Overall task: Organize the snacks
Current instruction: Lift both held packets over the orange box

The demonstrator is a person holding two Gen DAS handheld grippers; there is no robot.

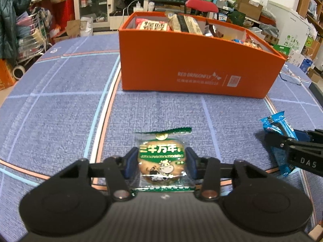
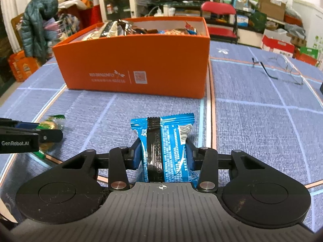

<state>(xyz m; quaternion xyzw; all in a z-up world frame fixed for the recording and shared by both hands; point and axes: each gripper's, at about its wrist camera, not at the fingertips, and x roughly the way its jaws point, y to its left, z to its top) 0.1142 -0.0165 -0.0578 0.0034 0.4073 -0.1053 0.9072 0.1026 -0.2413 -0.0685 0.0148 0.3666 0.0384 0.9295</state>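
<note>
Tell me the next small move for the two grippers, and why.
Probably lift both packets straight up off the table. The left gripper is already shut on the green biscuit packet, the right gripper on the blue snack packet, and both packets seem to lie on the blue tablecloth. The orange box ahead has tall walls to clear.

cookie packet near edge behind gripper body, box contents partly hidden

Green-wrapped round biscuit packet lying flat, in front of the orange box, blue snack packet with a black seam strip, back face up, also in front of the box, box crowded with assorted wrapped snacks
</note>
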